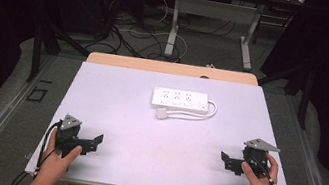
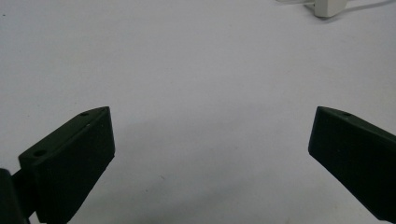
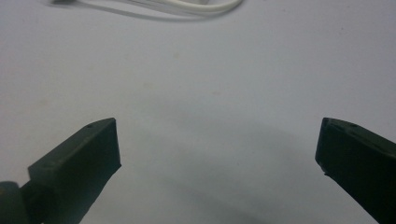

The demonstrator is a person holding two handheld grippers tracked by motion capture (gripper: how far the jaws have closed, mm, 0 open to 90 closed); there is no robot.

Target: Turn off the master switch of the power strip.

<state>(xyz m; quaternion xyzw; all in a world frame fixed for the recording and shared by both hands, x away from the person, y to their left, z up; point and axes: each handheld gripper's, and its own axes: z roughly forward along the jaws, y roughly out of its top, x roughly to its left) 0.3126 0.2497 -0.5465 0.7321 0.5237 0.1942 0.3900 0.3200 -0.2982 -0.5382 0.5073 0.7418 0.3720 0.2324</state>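
A white power strip (image 1: 180,99) lies at the back middle of the pale table top (image 1: 115,99). Its white cable (image 1: 199,116) loops around the right end to a white plug (image 1: 162,113) just in front of it. My left gripper (image 1: 94,142) rests near the front left edge, held by a hand, pointing right. My right gripper (image 1: 226,161) rests near the front right, pointing left. In the left gripper view my left gripper (image 2: 211,119) is open over bare table, the plug (image 2: 327,7) far ahead. In the right gripper view my right gripper (image 3: 215,128) is open, with the cable (image 3: 187,6) ahead.
A wooden strip (image 1: 171,68) runs along the table's far edge. Beyond it stand another table's metal legs (image 1: 174,23) among floor cables (image 1: 127,30). Dark frame posts (image 1: 37,46) flank the table's back corners. Bare surface lies between the two grippers.
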